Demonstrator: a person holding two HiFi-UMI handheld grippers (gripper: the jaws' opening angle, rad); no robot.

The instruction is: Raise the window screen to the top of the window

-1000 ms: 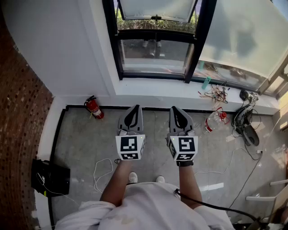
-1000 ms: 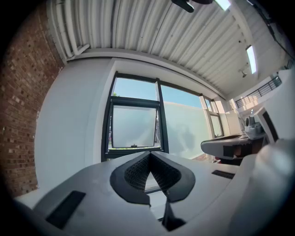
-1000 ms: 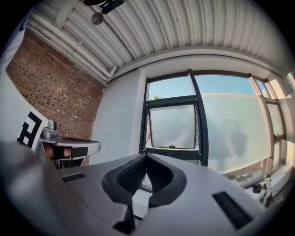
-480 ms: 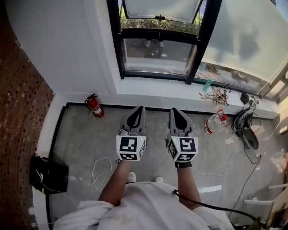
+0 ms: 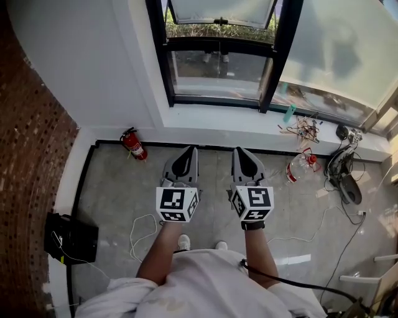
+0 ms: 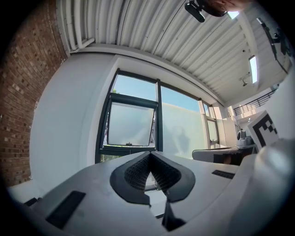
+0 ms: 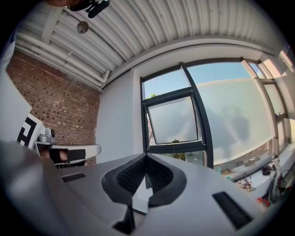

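Observation:
The black-framed window (image 5: 219, 62) stands ahead above a white sill (image 5: 217, 118). Its frosted upper sash (image 5: 221, 11) is tilted outward, and greenery shows below it. I cannot make out a separate screen on it. My left gripper (image 5: 186, 151) and right gripper (image 5: 242, 151) are held side by side over the floor, short of the sill and pointing level at the window. Both are shut with nothing between the jaws. The left gripper view shows the left gripper (image 6: 150, 155) below the sash (image 6: 130, 124). The right gripper view shows the right gripper (image 7: 145, 156) below the sash (image 7: 173, 121).
A red fire extinguisher (image 5: 132, 145) leans at the wall's foot on the left, beside a brick wall (image 5: 28, 155). A black box (image 5: 72, 238) and a white cable (image 5: 142, 231) lie on the floor at left. A plastic bottle (image 5: 300, 166), loose wires (image 5: 303, 127) and a dark device (image 5: 346, 174) are at right.
Both grippers keep their place side by side and stay shut. Only the head view has shifted a little, so the window and floor sit slightly lower in the picture.

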